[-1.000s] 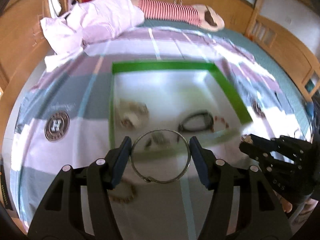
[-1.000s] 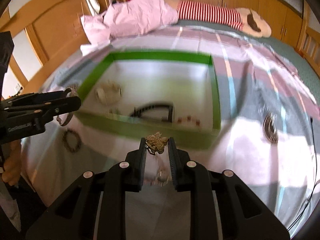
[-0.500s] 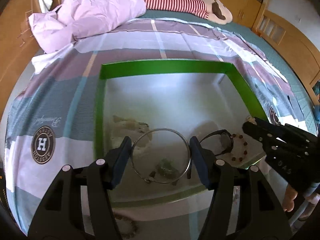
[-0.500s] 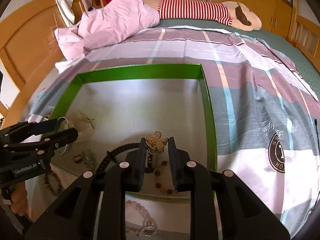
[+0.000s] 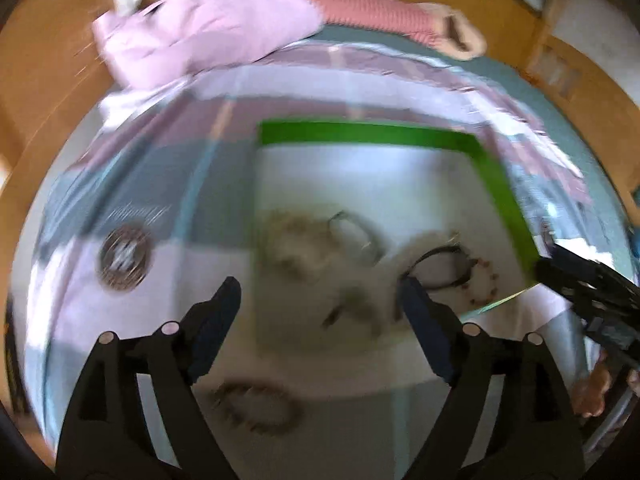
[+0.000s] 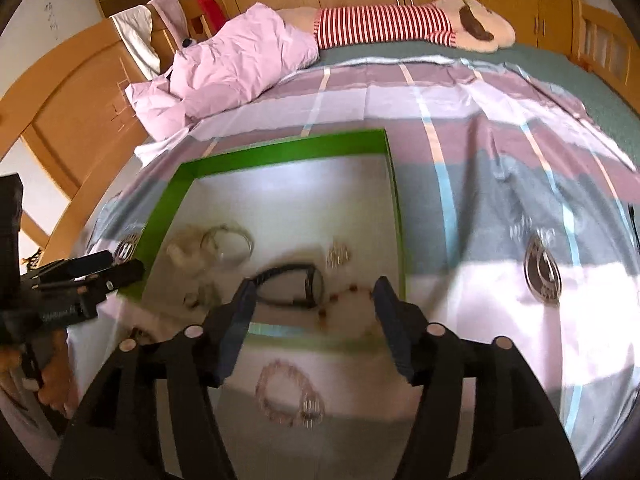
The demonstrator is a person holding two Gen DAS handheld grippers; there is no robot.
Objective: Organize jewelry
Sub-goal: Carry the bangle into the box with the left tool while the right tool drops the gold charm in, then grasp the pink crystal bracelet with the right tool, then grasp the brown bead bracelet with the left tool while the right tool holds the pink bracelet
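Observation:
A green-rimmed box (image 5: 360, 132) (image 6: 280, 150) with a white floor lies on the bed. In it lie a silver bangle (image 5: 356, 236) (image 6: 228, 242), a gold brooch (image 6: 338, 255), a black bracelet (image 5: 440, 268) (image 6: 292, 286), a red bead bracelet (image 5: 486, 280) (image 6: 340, 298) and a pale pile of jewelry (image 5: 296, 244) (image 6: 184, 246). My left gripper (image 5: 320, 300) is open and empty over the box's near side. My right gripper (image 6: 314, 300) is open and empty above the box's near rim. A dark bead bracelet (image 5: 256, 404) and a pink bead bracelet (image 6: 290, 394) lie on the sheet outside the box.
The box sits on a plaid bedsheet (image 6: 500, 184) with round logos (image 5: 124, 256) (image 6: 542, 270). A pink quilt (image 6: 236, 68) and a striped plush toy (image 6: 400, 26) lie at the far end. Wooden bed frame and cupboards surround the bed.
Both grippers opened. The silver bangle dropped from the left gripper and the gold brooch from the right gripper; both now lie in the box. Both grippers pulled back toward the near rim.

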